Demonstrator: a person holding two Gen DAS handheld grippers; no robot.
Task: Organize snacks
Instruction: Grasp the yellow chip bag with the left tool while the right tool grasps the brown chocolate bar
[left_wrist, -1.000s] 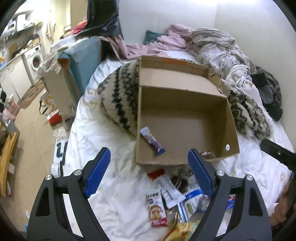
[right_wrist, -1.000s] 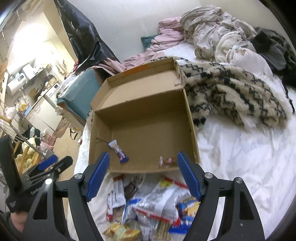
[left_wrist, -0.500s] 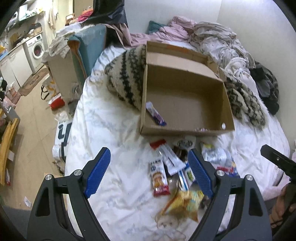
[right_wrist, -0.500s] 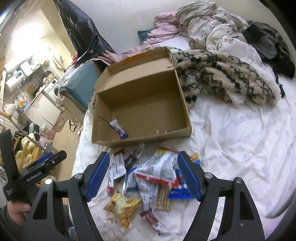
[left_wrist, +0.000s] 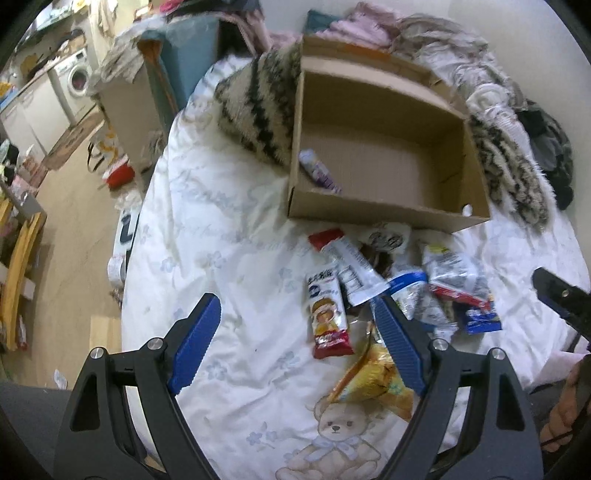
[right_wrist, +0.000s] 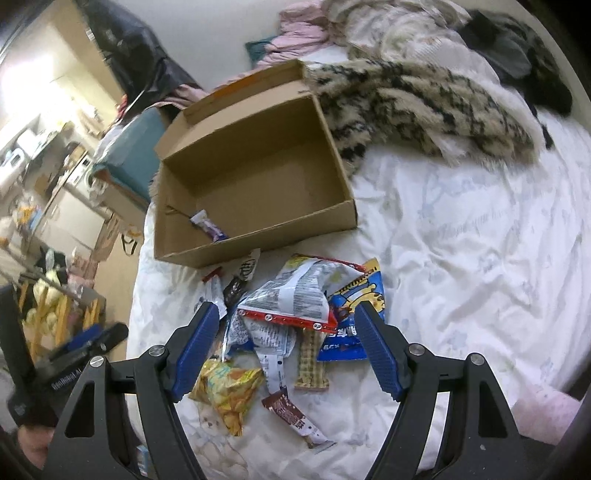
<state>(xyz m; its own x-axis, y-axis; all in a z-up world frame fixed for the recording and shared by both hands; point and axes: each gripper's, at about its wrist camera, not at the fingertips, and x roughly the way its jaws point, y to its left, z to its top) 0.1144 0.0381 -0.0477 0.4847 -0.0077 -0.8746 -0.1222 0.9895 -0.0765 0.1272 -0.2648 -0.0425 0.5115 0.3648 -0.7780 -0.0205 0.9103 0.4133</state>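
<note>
Where legible, left gripper (right_wrist: 79, 345) reads "GenRobot.AI"

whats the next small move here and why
Probably lower the right hand-held gripper onto the red-edged packet topping the snack pile. Both hand-held grippers are open and empty, the cardboard box holds just one bar, and that packet lies between the jaws.

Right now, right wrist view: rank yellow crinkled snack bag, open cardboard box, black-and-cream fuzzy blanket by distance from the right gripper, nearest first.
From the right gripper, jaws open:
1. Yellow crinkled snack bag, just below its left finger, in the pile.
2. Open cardboard box, beyond the pile.
3. Black-and-cream fuzzy blanket, behind the box, upper right.
</note>
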